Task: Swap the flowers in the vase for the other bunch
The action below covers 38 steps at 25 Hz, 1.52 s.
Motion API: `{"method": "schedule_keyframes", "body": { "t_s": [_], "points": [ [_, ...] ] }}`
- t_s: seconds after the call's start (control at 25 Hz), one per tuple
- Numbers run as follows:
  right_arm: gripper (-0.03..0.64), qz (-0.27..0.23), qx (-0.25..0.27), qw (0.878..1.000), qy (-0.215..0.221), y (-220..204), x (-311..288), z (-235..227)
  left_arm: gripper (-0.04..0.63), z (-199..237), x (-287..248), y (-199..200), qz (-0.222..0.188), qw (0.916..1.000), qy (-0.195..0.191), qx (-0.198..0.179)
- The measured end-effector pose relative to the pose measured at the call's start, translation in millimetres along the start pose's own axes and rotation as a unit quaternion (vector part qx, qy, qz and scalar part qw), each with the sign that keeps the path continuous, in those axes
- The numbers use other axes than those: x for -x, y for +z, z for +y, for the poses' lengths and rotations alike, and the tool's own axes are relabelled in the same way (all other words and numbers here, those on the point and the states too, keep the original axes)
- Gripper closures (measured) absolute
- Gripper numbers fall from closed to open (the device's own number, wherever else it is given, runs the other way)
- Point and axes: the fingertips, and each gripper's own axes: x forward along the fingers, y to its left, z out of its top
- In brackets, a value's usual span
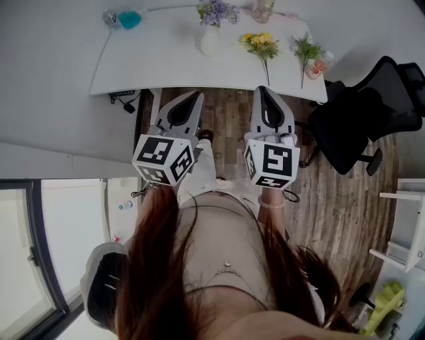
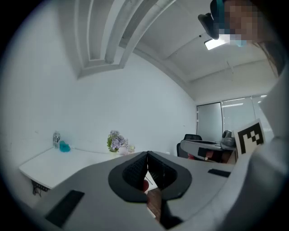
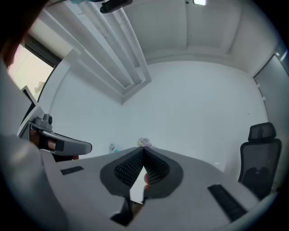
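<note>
**A:** Where's the vase (image 1: 210, 41)?

**B:** At 12 o'clock in the head view, standing upright on the table (image 1: 153, 63). It's white and has the purple flowers (image 1: 216, 11) in it.

**A:** And the other bunch?

**B:** The yellow bunch (image 1: 260, 44) lies flat at the vase's 3 o'clock, just beside it, stems toward the near edge. A green sprig (image 1: 305, 50) lies further out at 3 o'clock. There's a clear jar (image 1: 263, 9) at the vase's 1 o'clock and a teal thing (image 1: 130, 19) well off at 10 o'clock.

**A:** What's around the hands?

**B:** A black chair (image 1: 358, 126) stands at the right gripper's 3 o'clock, by the table's corner, with wooden floor (image 1: 229, 123) below both grippers.

**A:** How are they held?

**B:** Side by side and level, both pointing at the table. The left gripper (image 1: 197, 94) aims below the vase and the right gripper (image 1: 261, 88) below the yellow bunch. Both tips are at the near edge, apart from every flower.

**A:** And the jaws?

**B:** Each pair is pressed together, with nothing between them.
</note>
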Motion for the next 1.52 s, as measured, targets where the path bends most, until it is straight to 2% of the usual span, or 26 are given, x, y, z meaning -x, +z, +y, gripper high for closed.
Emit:
{"method": "schedule_keyframes", "body": {
  "t_s": [0.6, 1.16, 1.52],
  "points": [
    [0.591, 0.001, -0.042, 0.999, 0.013, -10, -38, -12, 0.591, 24, -35, -2, 0.008, 0.9999, 0.011, -0.007],
    [0.591, 0.013, -0.027, 0.999, 0.035, -13, -97, -22, 0.591, 60, -77, 7, 0.011, 0.9998, 0.016, -0.006],
    [0.591, 0.01, -0.017, 0.998, 0.052, -11, -157, -28, 0.59, 103, -117, 14, 0.014, 0.9995, 0.026, -0.012]
  ]
}}
